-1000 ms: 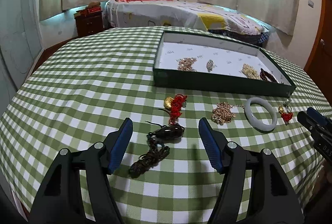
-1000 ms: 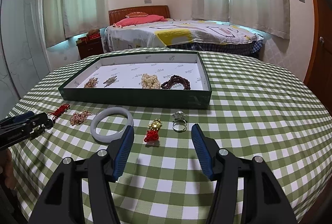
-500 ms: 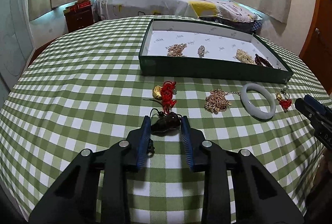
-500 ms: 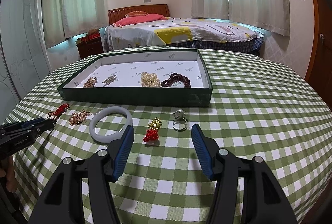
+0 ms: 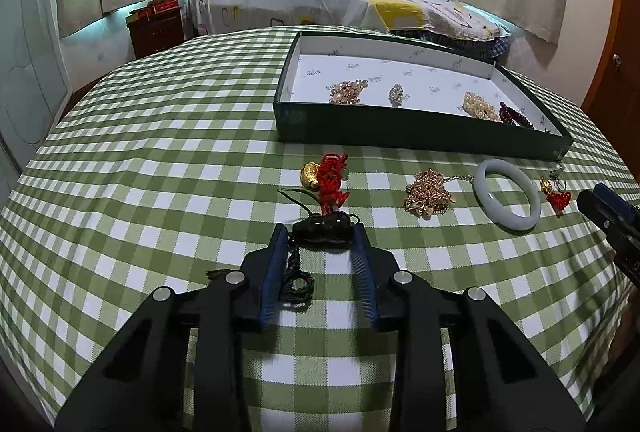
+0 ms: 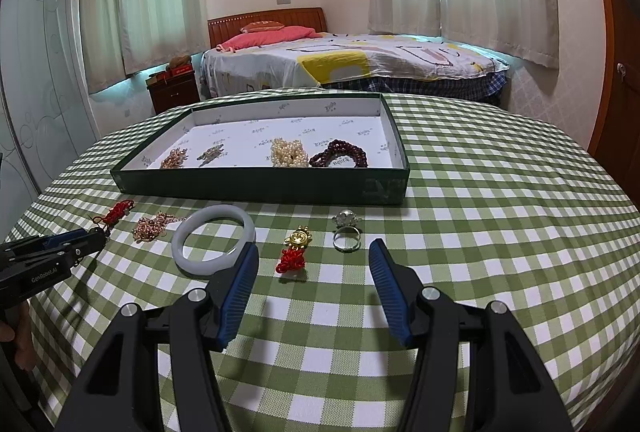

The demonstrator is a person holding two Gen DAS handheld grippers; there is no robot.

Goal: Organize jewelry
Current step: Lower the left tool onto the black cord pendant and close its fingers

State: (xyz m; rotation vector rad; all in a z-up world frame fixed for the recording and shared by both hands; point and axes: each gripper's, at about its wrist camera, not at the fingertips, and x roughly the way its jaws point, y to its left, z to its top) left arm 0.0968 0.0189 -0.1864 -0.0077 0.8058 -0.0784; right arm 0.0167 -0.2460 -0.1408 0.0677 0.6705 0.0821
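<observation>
Dark pendant pinched in my left claw on the checked tabletop, my right claw spread wide over the red-tasselled charm.

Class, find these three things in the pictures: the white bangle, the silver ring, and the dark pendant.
white bangle [image 6: 213, 245]: right wrist view, near rim.
silver ring [image 6: 346, 242]: right wrist view, on the band.
dark pendant [image 5: 322, 227]: left wrist view, middle of its body.

Green-and-white checks under gold, red and jade

The worktop wears green-and-white gingham; the tray is dark green outside, white inside; the bangle is pale jade; the charm is gold with a red knot; the claw pads are blue.
</observation>
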